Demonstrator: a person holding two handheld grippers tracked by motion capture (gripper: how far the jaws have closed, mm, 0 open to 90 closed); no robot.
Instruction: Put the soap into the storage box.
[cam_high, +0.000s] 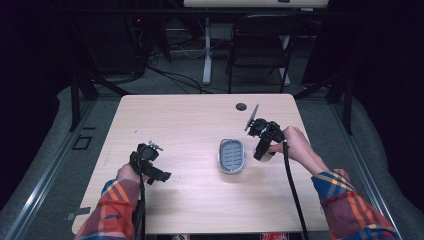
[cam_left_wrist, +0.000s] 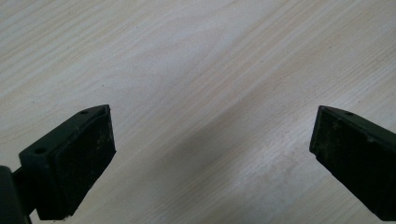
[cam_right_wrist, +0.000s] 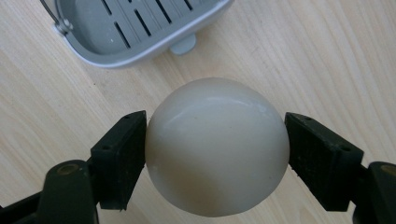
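The right gripper (cam_right_wrist: 215, 154) clasps a white ball (cam_right_wrist: 217, 147) between its jaws, with a grey tray (cam_right_wrist: 140, 44) just beyond them. The left gripper (cam_left_wrist: 212, 154) gapes over bare table (cam_left_wrist: 196, 60).

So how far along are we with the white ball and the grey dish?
Done: the right gripper has the white ball clamped between its fingers, beside the grey slotted dish. In hand: the ball is held just short of the dish. Left, presumably: placing it in the empty dish. The left gripper is open over bare table.

Dim, dark surroundings; the lit table (cam_high: 200, 120) is soft-focused, with faint shadows.
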